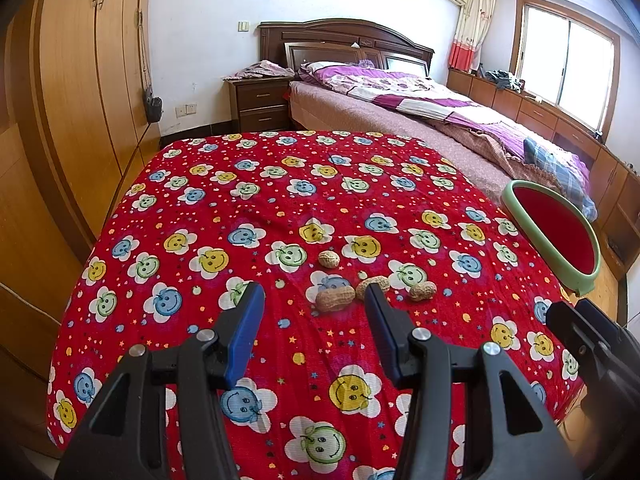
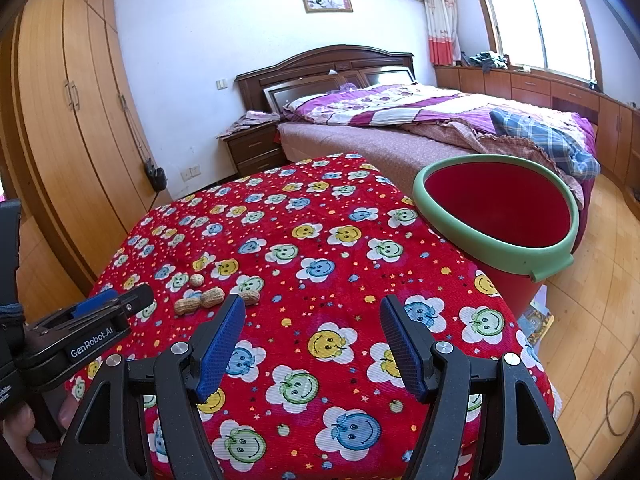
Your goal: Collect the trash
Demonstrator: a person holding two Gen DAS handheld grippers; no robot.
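Several peanut shells lie on the red smiley-flower tablecloth point(image 1: 280, 208): one small shell point(image 1: 329, 259) farther off, a long one point(image 1: 335, 300), one point(image 1: 378, 283) partly behind my right fingertip, and one point(image 1: 422, 291) to the right. My left gripper point(image 1: 314, 300) is open, hovering just short of them. In the right wrist view the shells point(image 2: 200, 299) lie at the left, and the left gripper point(image 2: 116, 304) shows beside them. My right gripper point(image 2: 313, 312) is open and empty above the cloth point(image 2: 320, 240). A red bin with a green rim point(image 2: 556, 264) stands at the table's right edge.
The bin also shows at the right in the left wrist view point(image 1: 516, 216). A bed point(image 2: 420, 120) with purple bedding stands behind the table, a nightstand point(image 2: 252, 148) beside it. Wooden wardrobes point(image 1: 80, 100) line the left wall. Wooden floor point(image 2: 592, 320) lies to the right.
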